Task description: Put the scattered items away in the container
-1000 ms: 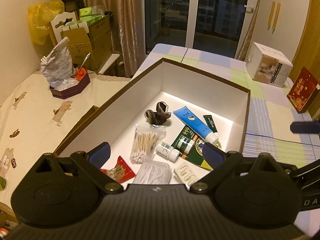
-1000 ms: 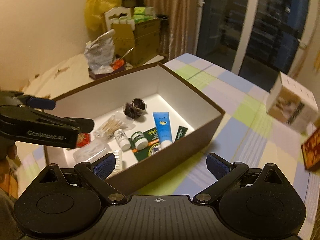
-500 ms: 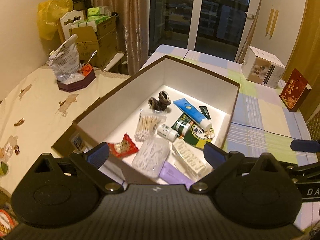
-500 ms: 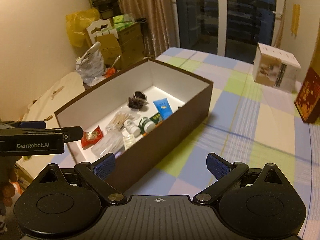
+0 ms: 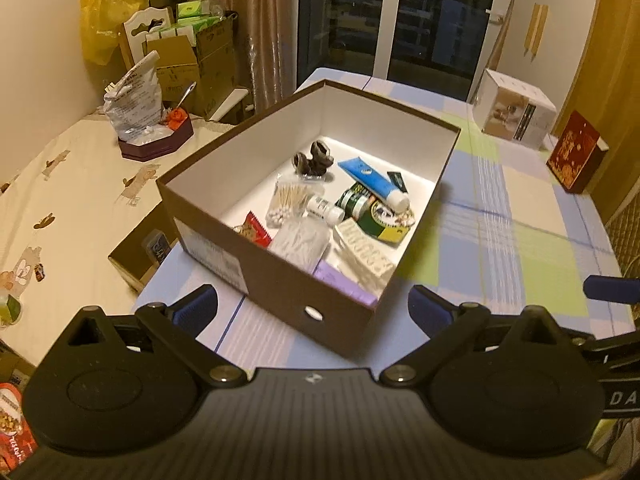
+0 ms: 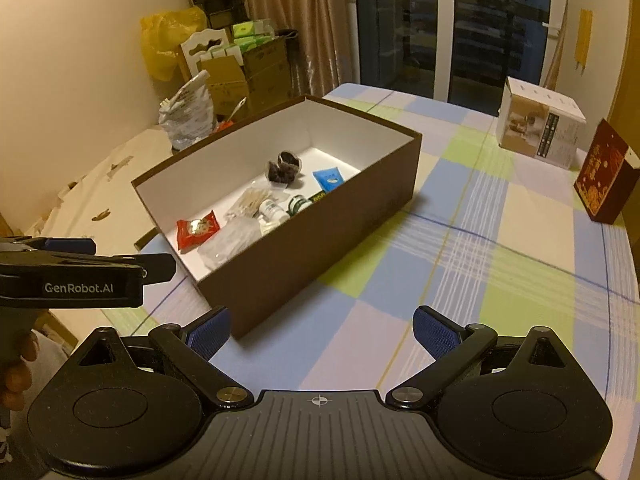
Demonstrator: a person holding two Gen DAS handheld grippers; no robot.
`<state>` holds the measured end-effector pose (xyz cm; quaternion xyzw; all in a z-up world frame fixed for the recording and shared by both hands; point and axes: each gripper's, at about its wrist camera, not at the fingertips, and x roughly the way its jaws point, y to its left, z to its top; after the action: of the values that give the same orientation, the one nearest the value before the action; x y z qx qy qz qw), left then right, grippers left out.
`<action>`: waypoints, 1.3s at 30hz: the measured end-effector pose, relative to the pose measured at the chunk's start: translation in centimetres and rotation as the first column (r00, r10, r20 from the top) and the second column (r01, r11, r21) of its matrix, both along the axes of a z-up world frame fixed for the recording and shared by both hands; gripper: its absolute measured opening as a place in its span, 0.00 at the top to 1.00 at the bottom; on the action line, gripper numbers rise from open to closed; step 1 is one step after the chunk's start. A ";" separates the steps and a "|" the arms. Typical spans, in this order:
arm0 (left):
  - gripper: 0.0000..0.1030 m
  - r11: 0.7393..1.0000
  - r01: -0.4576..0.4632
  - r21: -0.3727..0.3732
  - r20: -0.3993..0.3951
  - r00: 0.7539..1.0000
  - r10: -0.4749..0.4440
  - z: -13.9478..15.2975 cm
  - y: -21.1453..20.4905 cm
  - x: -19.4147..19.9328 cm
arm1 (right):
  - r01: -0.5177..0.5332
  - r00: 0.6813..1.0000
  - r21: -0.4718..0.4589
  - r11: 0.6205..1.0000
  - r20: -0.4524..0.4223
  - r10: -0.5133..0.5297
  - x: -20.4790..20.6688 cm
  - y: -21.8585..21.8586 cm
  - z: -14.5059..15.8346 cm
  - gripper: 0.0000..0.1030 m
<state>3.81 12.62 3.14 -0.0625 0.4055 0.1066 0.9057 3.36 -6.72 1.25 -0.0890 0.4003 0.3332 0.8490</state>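
Observation:
A brown box (image 5: 280, 280) (image 6: 320, 236) with white inner walls sits on the checked tablecloth. Inside lie a blue tube (image 5: 372, 178), a bag of cotton swabs (image 5: 286, 200), a small white bottle (image 5: 324, 210), a red packet (image 5: 256, 230) (image 6: 198, 228), a dark bundle (image 5: 314, 162) and several other small items. My left gripper (image 5: 312, 308) hangs open in front of the box's near wall, nothing between its fingers. My right gripper (image 6: 322, 330) is open too, over the cloth by the box's near corner. The left gripper's finger (image 6: 80, 276) shows at the left of the right wrist view.
A white carton (image 5: 514, 120) (image 6: 540, 128) and a red box (image 5: 576, 152) (image 6: 606, 178) stand at the table's far right. To the left is a cream-covered surface with a dark tray holding a silver bag (image 5: 136, 108). Cardboard boxes (image 5: 192, 56) stand by the curtain.
Both grippers have pulled back and away from the box, so the whole box and more tablecloth now show. Both stayed open and empty.

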 end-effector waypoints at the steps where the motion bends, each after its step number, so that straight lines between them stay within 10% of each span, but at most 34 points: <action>1: 0.03 1.000 0.001 0.006 -0.001 1.000 -0.001 -0.1 -0.2 -0.2 | 0.002 1.000 0.003 1.000 -0.002 -0.002 -0.2 -0.3 -0.1 0.01; 39: 0.01 0.992 0.097 0.086 -0.104 0.991 -0.088 -3.7 -4.4 -0.7 | 0.110 0.993 -0.012 0.994 -0.042 -0.111 -0.4 -5.3 -2.0 0.01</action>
<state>3.10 8.24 -0.58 0.0030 0.4475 0.0857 0.8902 2.95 -11.99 -0.76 -0.0636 0.4242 0.2857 0.8570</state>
